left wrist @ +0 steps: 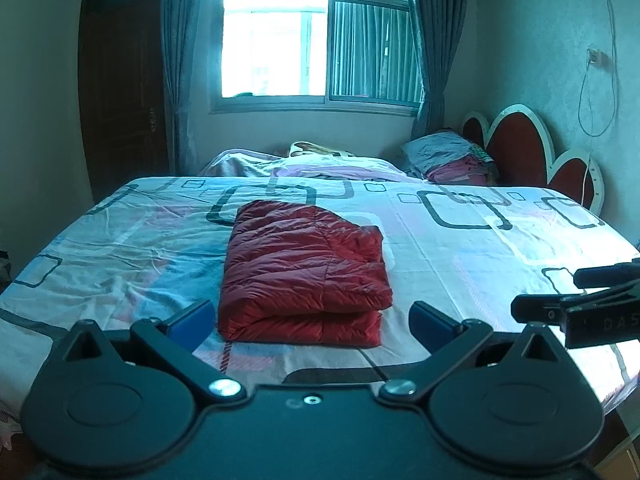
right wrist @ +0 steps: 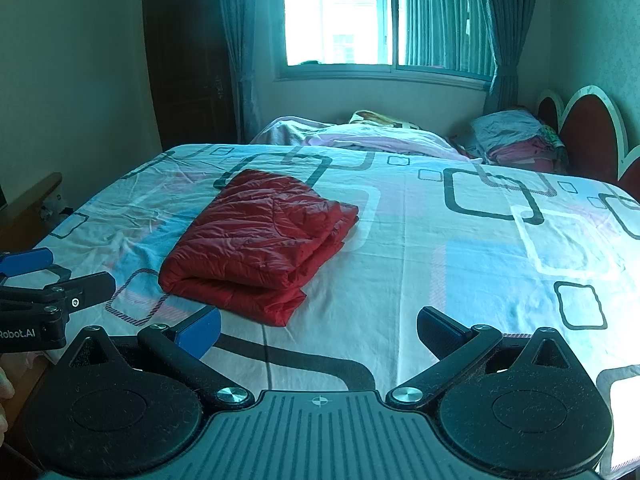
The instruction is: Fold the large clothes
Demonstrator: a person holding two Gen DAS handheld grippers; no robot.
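Wardrobe: dark wood, standing against the far wall at the left, beside the curtain.
Left gripper: jaws spread wide, nothing between the blue fingers; held above the near edge of the bed, clear of the jacket. In the right wrist view it enters from the left edge, low, just beside the right gripper.
Red jacket: quilted, folded into a compact layered rectangle, lying flat on the bed sheet, left of the bed's centre line; the fold edge faces the grippers. Untouched by either gripper.
Window: centre of the far wall, bright, with grey curtains on both sides.
Right gripper: jaws released and wide apart, empty; above the sheet, with the jacket ahead and to the left.
Clothes pile: folded items stacked at the far right end of the bed, next to the headboard.
Headboard: red panels with white scalloped trim, at the right wall.
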